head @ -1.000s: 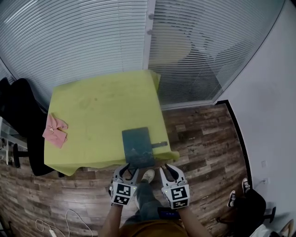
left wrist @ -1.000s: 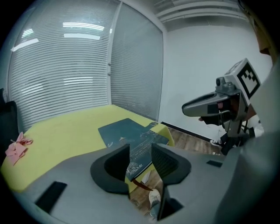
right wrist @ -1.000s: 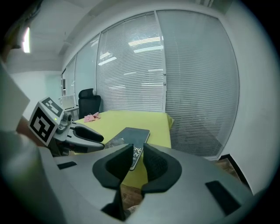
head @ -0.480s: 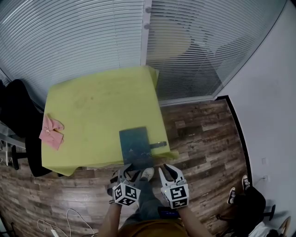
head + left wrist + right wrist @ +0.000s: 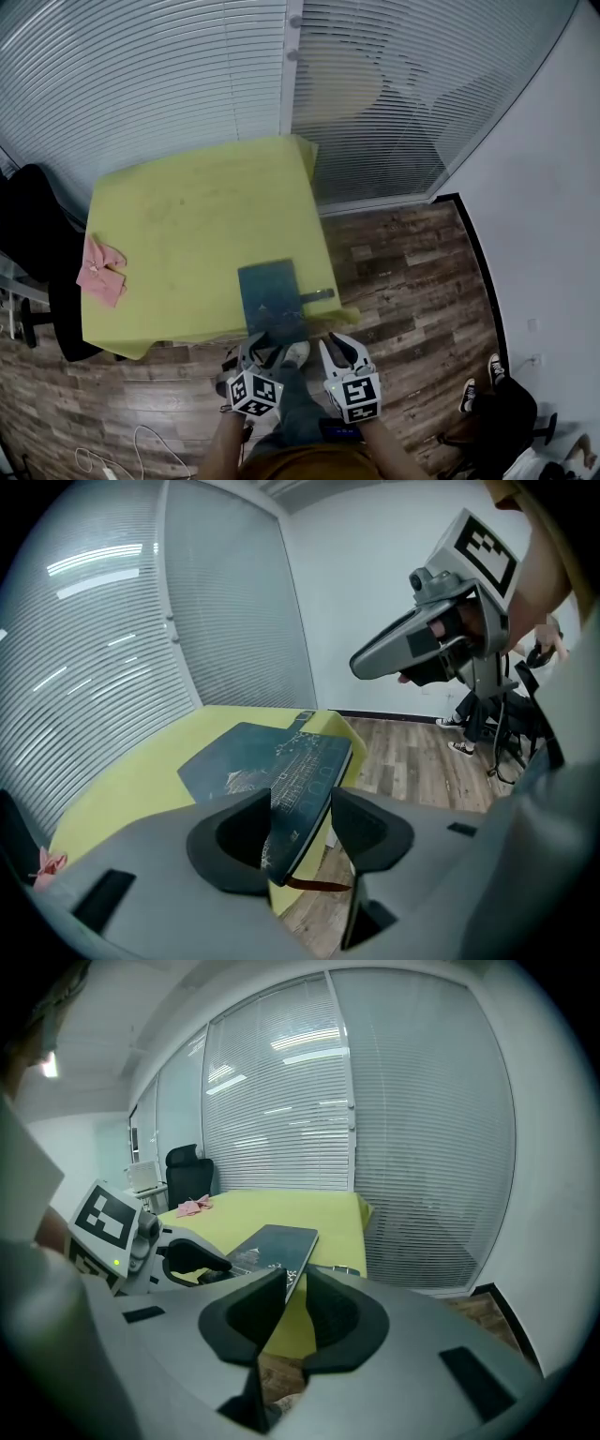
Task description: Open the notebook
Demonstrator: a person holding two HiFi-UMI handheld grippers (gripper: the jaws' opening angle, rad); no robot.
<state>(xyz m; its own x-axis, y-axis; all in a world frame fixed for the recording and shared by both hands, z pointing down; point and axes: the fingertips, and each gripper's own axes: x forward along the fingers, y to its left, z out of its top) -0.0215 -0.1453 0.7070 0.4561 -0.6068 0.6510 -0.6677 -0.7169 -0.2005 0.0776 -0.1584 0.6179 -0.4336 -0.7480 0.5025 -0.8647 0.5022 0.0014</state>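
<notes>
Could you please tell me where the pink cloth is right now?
In the head view, the pink cloth lies at the left edge of the table, apart from the notebook.

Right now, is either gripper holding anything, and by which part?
Nothing is held. The left gripper has its jaws opening around the notebook's near edge, not clamping it; the right gripper is open and empty.

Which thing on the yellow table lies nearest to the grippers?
The dark notebook, at the table's near edge; the pink cloth lies far off at the left edge.
</notes>
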